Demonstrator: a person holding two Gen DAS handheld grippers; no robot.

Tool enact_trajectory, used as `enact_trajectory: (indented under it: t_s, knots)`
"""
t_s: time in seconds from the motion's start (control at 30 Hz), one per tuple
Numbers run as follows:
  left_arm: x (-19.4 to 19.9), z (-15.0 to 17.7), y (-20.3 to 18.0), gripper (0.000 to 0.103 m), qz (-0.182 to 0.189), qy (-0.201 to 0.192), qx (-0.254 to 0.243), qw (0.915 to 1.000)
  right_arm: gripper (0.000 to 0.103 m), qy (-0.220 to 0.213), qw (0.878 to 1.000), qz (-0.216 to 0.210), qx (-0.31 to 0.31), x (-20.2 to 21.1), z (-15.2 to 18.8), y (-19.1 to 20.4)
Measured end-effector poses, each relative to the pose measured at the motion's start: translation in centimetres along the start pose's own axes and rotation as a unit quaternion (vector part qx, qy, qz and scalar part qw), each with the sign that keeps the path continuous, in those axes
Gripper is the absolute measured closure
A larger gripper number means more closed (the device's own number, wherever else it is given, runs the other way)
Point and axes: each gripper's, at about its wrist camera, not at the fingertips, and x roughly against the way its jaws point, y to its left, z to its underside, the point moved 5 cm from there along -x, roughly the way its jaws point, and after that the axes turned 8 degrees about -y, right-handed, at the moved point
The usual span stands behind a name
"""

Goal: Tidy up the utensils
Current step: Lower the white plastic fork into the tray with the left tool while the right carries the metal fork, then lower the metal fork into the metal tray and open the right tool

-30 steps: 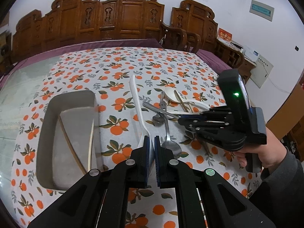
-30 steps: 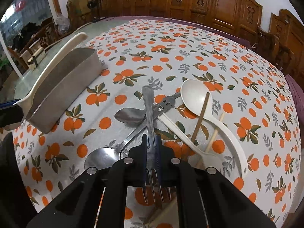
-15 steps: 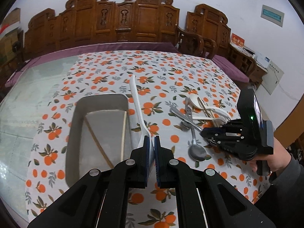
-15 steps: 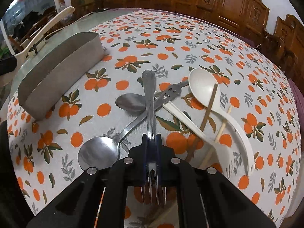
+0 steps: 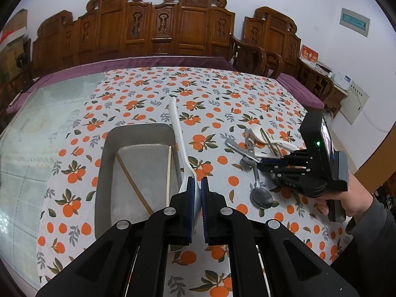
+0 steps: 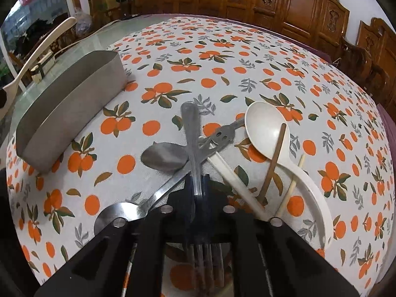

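Table, cloth with orange-fruit print (image 5: 222, 94): bearing everything listed below; glass top showing bare at the far left side.

Steel tray (image 5: 104, 163): a deep rectangular tin, lying left of the utensil heap and well apart from it. Two chopsticks (image 5: 131, 180) are already lying inside, one dark and slanted, one pale along the right wall.

Left gripper (image 5: 197, 198): its jaws are pinching the bowl end of a white plastic spoon (image 5: 178, 133), nearly closed upon it. The handle is pointing away, running above the tray's right wall. Judgement: the spoon is being brought over for deposit; carrying it further left, lining it up with the tray's length and lowering before letting go should keep it from tipping over the wall.

Right gripper (image 6: 198, 193): its jaws are clamping a steel fork (image 6: 191, 143) near the neck, tines toward the camera, handle reaching forward over the heap. Judgement: raising it straight up before travelling should avoid dragging its neighbours.

Heap, remaining on the cloth: a white ladle-spoon (image 6: 268, 133); a long steel spoon (image 6: 118, 216); a second steel spoon bowl (image 6: 165, 157); a pierced-handle steel piece (image 6: 222, 136), kind uncertain; a second white handle (image 6: 232, 178); a dark chopstick (image 6: 274, 158) crossing the ladle; a pale chopstick (image 6: 293, 185).
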Motion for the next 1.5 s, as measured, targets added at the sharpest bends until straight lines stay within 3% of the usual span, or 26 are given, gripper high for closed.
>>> enact_trajectory:
  t_s: [0.17,0.4,0.73,1.23,1.33,1.5]
  knots:
    - [-0.2,0.1,1.6,0.098,-0.008,0.006,0.006,0.9999,0.095,-0.010,1.000,0.002,-0.014,0.9,-0.3,0.1]
    - [-2.1,1.0,4.1,0.098,-0.018,0.031,0.005,0.9993,0.095,-0.066,0.997,-0.008,-0.041,5.3,-1.7,0.8]
    - [-4.4,2.2,6.6,0.097,-0.025,0.052,0.006,0.9983,0.095,-0.097,0.994,-0.017,-0.049,7.6,-3.3,4.7]
    - [-1.1,1.0,10.2,0.081,-0.048,0.007,0.018,0.9987,0.095,-0.097,0.993,-0.057,-0.046,5.1,-7.6,13.9]
    - [-0.2,0.5,10.9,0.074,-0.057,-0.004,0.019,0.9982,0.095,-0.094,0.992,-0.067,-0.057,4.2,-8.5,15.3]
    - [0.7,0.0,12.3,0.071,-0.073,-0.013,0.022,0.9970,0.095,-0.082,0.990,-0.075,-0.088,1.9,-9.5,16.6]
